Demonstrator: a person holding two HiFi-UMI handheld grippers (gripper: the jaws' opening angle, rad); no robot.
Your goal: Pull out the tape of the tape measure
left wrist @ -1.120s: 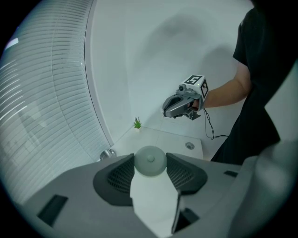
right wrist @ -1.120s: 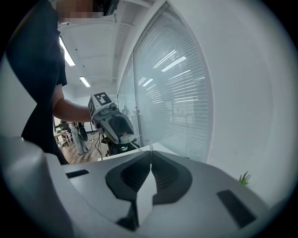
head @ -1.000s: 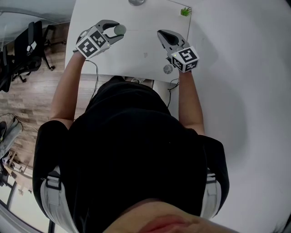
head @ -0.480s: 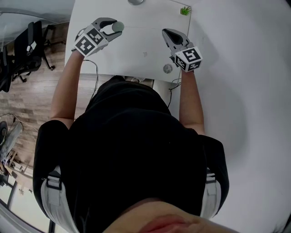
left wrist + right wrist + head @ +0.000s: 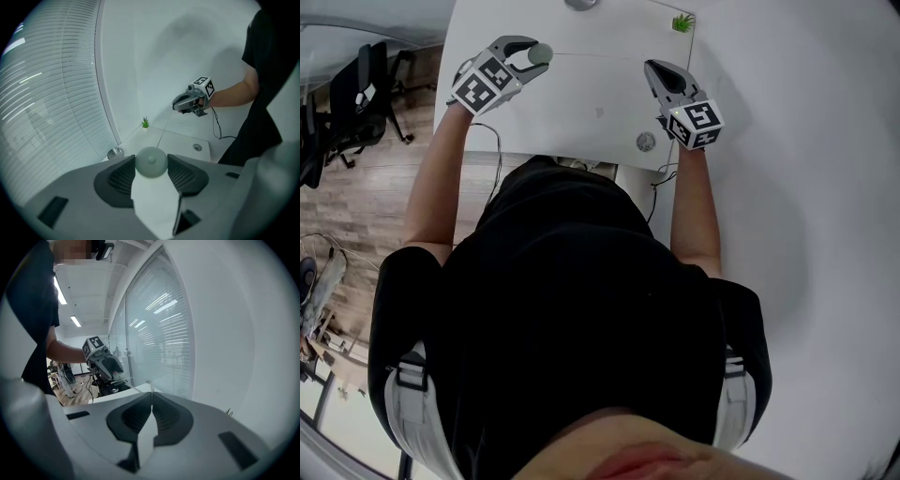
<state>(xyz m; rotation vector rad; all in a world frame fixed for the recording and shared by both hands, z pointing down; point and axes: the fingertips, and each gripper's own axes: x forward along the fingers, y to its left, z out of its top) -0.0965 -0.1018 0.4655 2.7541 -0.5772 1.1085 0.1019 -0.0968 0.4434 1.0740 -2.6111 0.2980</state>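
Observation:
A round grey-green tape measure [image 5: 543, 53] sits between the jaws of my left gripper [image 5: 538, 56], which is shut on it above the far left of the white table [image 5: 581, 117]. In the left gripper view the case [image 5: 151, 161] fills the gap between the dark pads. A thin tape [image 5: 600, 60] runs from it rightward to my right gripper [image 5: 653, 67]. That gripper's jaws meet on the tape's end tab [image 5: 149, 381], with no gap showing between the pads. The two grippers face each other over the table.
A small green plant [image 5: 682, 23] stands at the table's far right corner. A round metal object [image 5: 581, 4] sits at the far edge, and a cable grommet [image 5: 646, 142] near the front right. Office chairs [image 5: 352, 94] stand left; a white wall lies right.
My right gripper has moved rightward, away from the left one, and the stretch of tape between them has grown longer. The left gripper has stayed in place with the tape measure.

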